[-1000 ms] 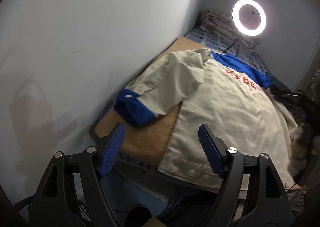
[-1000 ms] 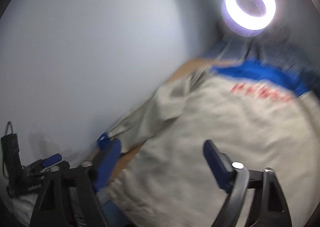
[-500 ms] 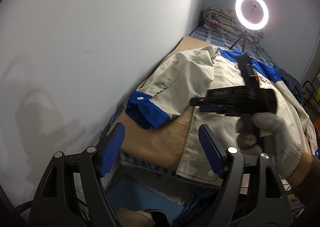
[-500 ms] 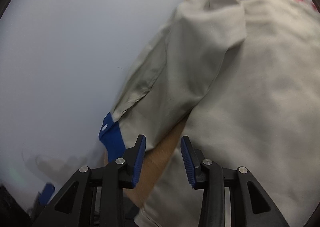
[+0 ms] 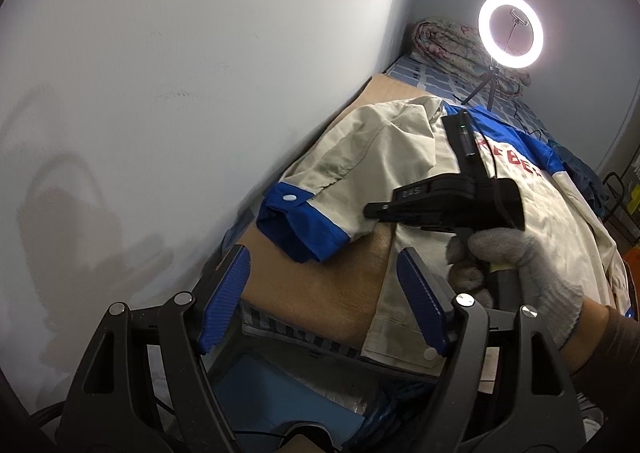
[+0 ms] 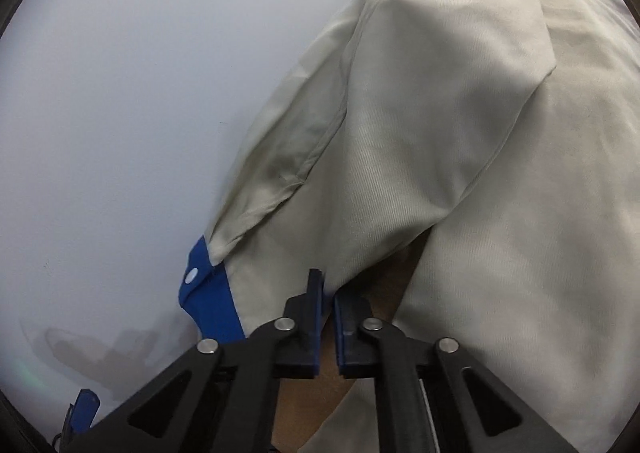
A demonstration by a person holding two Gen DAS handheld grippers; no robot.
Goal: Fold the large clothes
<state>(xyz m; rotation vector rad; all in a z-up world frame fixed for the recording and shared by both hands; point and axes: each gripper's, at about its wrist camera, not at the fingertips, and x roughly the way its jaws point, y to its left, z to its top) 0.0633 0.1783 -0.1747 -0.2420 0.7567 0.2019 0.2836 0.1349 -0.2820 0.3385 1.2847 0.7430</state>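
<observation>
Two tongs: left tongs (image 5: 320, 301) spread wide, empty, short of the bed (image 5: 320, 293). Right tongs (image 6: 326, 327) pinched on the jacket's (image 5: 460, 213) sleeve (image 6: 400, 157) hem beside its blue cuff (image 5: 300, 225). Jacket lies flat on bed. Ring light (image 5: 510, 31) and rolled blanket (image 5: 444, 43) beyond jacket; wall (image 5: 180, 73) hugs sleeve side.

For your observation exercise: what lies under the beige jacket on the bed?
Under the beige jacket a tan blanket shows beside the blue cuff, over striped bedding at the edge. Whatever lies beneath the jacket's body is covered.
</observation>
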